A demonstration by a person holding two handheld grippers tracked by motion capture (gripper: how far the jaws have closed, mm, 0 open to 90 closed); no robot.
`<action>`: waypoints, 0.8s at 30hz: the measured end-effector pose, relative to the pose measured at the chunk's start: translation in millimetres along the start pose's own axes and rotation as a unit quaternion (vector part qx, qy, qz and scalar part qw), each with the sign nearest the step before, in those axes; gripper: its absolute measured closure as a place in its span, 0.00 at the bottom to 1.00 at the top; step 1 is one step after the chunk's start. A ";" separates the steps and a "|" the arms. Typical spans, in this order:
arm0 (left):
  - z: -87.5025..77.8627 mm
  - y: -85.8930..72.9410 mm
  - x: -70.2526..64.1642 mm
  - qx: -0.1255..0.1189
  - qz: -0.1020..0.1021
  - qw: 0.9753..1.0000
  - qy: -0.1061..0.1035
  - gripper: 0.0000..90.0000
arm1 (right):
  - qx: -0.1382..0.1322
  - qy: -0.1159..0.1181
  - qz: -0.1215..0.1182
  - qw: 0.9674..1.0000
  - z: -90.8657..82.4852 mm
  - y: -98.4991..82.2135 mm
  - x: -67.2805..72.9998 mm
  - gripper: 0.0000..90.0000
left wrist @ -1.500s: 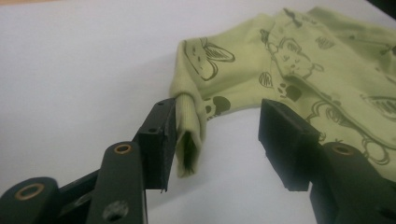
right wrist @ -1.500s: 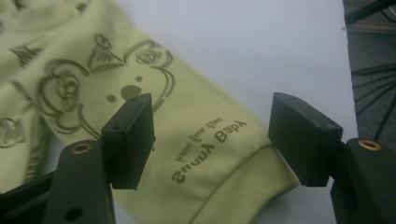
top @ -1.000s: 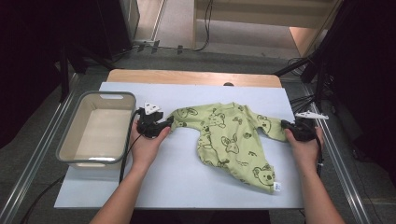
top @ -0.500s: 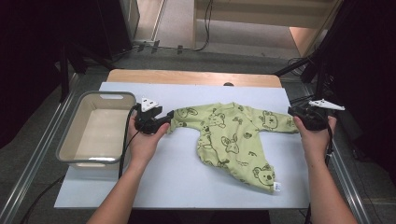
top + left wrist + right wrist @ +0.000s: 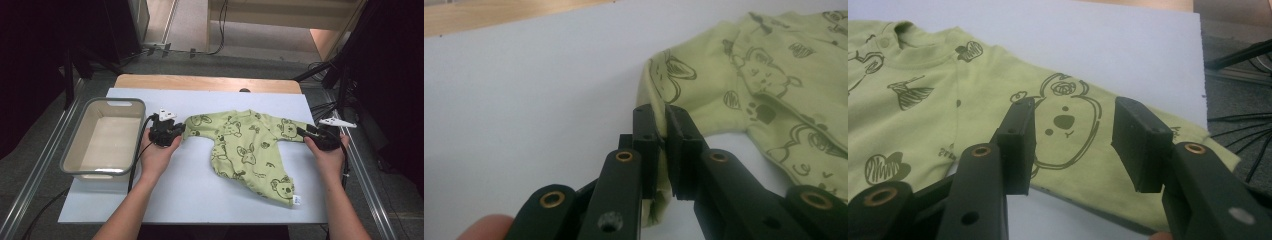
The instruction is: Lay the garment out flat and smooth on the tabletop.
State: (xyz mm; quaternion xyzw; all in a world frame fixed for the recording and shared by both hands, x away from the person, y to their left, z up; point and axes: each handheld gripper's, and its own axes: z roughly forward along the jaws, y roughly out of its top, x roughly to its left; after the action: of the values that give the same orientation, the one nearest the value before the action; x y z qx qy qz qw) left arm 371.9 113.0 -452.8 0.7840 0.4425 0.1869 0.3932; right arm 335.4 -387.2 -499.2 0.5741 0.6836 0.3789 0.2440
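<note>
Having just clamped the left gripper (image 5: 663,145) onto the left cuff of the pale green koala-print baby top (image 5: 245,145) at centre frame, with the right gripper (image 5: 1073,145) newly spread over the right sleeve, likely regripping to straighten it.

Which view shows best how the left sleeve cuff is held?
The left gripper view: the left tongs are shut on the cuff, with cloth pinched between the pads. In the high view the cuff is small beside those tongs. The right gripper view shows the other sleeve instead.
</note>
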 end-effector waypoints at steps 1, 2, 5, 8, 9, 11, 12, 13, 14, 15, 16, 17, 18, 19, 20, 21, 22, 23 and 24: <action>0.2 2.7 1.6 -0.002 -0.001 1.000 0.009 0.91 | 0.000 0.001 -0.002 1.000 0.3 -0.5 0.3 0.57; 0.6 5.4 3.9 -0.007 -0.008 1.000 0.021 0.87 | 0.002 0.001 0.000 1.000 0.3 -0.8 0.6 0.57; -0.6 14.1 11.9 -0.024 -0.035 0.998 0.046 0.66 | 0.003 -0.004 -0.001 1.000 0.3 -1.2 0.5 0.57; -5.8 17.4 12.1 -0.039 -0.037 0.998 0.043 0.58 | 0.003 -0.006 -0.001 1.000 -1.0 -1.9 0.0 0.57; -7.7 17.4 10.3 -0.044 -0.032 0.998 0.044 0.59 | 0.003 -0.006 -0.003 1.000 -1.1 -2.2 -0.2 0.57; -11.0 15.4 5.9 -0.049 -0.019 0.998 0.041 0.61 | 0.002 -0.006 -0.002 1.000 -1.7 -3.8 -0.5 0.57; -11.1 13.6 3.8 -0.049 -0.014 0.998 0.037 0.66 | 0.002 -0.007 0.000 1.000 -1.7 -5.0 -0.7 0.57; -9.7 11.5 2.3 -0.041 -0.010 0.999 0.031 0.70 | 0.002 -0.007 -0.002 1.000 -1.3 -6.1 -1.4 0.57; -6.8 8.9 1.3 -0.029 -0.005 0.999 0.024 0.73 | 0.004 -0.006 0.001 1.000 -0.8 -7.4 -1.6 0.57; -2.6 5.9 0.5 -0.017 -0.003 1.000 0.019 0.76 | 0.005 -0.007 0.003 1.000 -0.4 -8.6 -1.8 0.57; 2.7 2.5 -0.4 -0.004 -0.001 1.000 0.015 0.76 | 0.006 -0.007 0.003 1.000 -0.1 -9.6 -2.1 0.57; 8.6 -1.0 -1.0 0.010 0.000 1.000 0.013 0.76 | 0.006 -0.006 0.003 1.000 0.3 -10.5 -2.4 0.57; 15.7 -5.3 -1.0 0.025 0.003 1.000 0.015 0.75 | 0.008 -0.006 0.005 1.000 0.6 -11.1 -2.5 0.57; 19.7 -7.7 -0.9 0.031 0.003 0.999 0.015 0.72 | 0.008 -0.006 0.006 1.000 0.9 -11.5 -2.6 0.57; 25.6 -10.9 0.2 0.042 0.001 0.999 0.014 0.70 | 0.008 -0.006 0.006 1.000 1.0 -11.4 -2.7 0.57; 28.7 -12.5 0.8 0.046 -0.001 0.999 0.014 0.67 | 0.007 -0.007 0.007 1.000 1.4 -10.9 -2.8 0.57; 33.1 -14.8 1.5 0.051 0.000 0.999 0.019 0.66 | 0.006 -0.007 0.006 1.000 1.7 -10.3 -2.8 0.58; 35.2 -15.8 2.3 0.056 0.004 0.998 0.021 0.64 | 0.004 -0.006 0.010 1.000 2.4 -8.8 -2.0 0.59; 38.2 -17.0 3.2 0.061 0.003 0.998 0.024 0.62 | 0.004 -0.005 0.011 1.000 3.0 -7.5 -1.3 0.59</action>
State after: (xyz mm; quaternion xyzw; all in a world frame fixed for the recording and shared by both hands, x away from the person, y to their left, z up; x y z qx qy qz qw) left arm 388.9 103.6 -489.9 0.8032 0.4599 0.1798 0.3334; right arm 333.4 -388.1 -507.1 0.5841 0.6776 0.3763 0.2407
